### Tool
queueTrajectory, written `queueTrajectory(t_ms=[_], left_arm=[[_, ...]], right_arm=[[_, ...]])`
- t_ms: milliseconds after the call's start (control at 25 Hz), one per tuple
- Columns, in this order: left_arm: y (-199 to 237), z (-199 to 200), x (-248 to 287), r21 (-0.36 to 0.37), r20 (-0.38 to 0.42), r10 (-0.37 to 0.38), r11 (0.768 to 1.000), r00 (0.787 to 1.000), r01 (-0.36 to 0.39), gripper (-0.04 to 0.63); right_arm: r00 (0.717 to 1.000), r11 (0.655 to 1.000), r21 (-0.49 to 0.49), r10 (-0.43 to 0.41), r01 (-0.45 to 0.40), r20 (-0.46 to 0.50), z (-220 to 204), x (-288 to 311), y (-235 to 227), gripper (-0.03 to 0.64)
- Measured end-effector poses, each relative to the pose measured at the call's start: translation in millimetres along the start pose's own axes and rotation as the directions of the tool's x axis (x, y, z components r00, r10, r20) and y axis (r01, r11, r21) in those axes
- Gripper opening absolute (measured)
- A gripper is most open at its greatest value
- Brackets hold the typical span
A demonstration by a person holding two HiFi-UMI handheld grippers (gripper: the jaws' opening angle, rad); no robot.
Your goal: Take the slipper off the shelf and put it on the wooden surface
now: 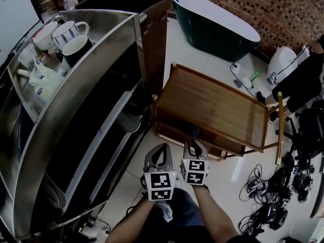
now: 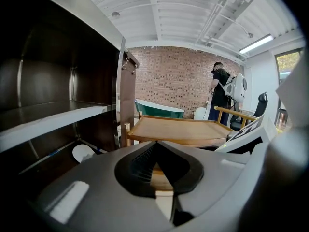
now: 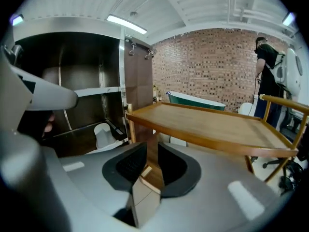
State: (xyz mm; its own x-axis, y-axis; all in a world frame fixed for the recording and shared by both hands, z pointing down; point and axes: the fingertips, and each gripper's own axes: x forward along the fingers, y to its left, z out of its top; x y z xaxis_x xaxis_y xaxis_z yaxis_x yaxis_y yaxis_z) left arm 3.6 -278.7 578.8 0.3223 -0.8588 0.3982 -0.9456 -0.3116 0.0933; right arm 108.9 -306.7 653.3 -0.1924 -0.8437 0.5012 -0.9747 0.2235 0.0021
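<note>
A white slipper (image 2: 83,152) lies on the low level of the metal shelf (image 1: 86,110); the right gripper view shows this slipper (image 3: 103,135) too. The wooden surface (image 1: 212,105) is a tray-topped table just right of the shelf, with nothing on it. Both grippers hover side by side in front of the table's near edge, apart from the slipper. My left gripper (image 1: 161,148) has its jaw tips together, holding nothing (image 2: 155,145). My right gripper (image 1: 193,143) shows a narrow gap between its pads and nothing in it (image 3: 152,151).
Several cups (image 1: 71,34) stand on the shelf's top level. A dark green bathtub (image 1: 217,24) sits behind the table by the brick wall. A person (image 3: 265,62) stands at the far right. Cables (image 1: 268,196) and gear litter the floor to the right.
</note>
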Motion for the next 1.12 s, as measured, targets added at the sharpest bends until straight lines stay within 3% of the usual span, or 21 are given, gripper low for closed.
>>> queueTrajectory(t_ms=[360, 600, 880, 1120], left_arm=[[23.3, 42.1, -54.8, -0.014, 0.03, 0.058, 0.998, 0.998, -0.058, 0.005], [36.5, 58.1, -97.3, -0.051, 0.051, 0.11, 0.993, 0.993, -0.107, 0.005], [53.4, 79.3, -154.4, -0.101, 0.103, 0.173, 0.982, 0.98, -0.162, 0.005], [79.4, 92.5, -210.5, -0.135, 0.153, 0.269, 0.959, 0.951, -0.249, 0.005]], right_arm=[[0.988, 0.993, -0.038, 0.113, -0.109, 0.102, 79.0, -63.0, 56.5, 0.002], [0.965, 0.976, -0.065, 0.215, -0.207, 0.152, 117.5, -105.2, 96.2, 0.002], [0.908, 0.932, -0.123, 0.361, -0.342, 0.21, 156.0, -154.8, 153.5, 0.002], [0.828, 0.858, -0.213, 0.509, -0.466, 0.237, 176.4, -195.8, 218.1, 0.002]])
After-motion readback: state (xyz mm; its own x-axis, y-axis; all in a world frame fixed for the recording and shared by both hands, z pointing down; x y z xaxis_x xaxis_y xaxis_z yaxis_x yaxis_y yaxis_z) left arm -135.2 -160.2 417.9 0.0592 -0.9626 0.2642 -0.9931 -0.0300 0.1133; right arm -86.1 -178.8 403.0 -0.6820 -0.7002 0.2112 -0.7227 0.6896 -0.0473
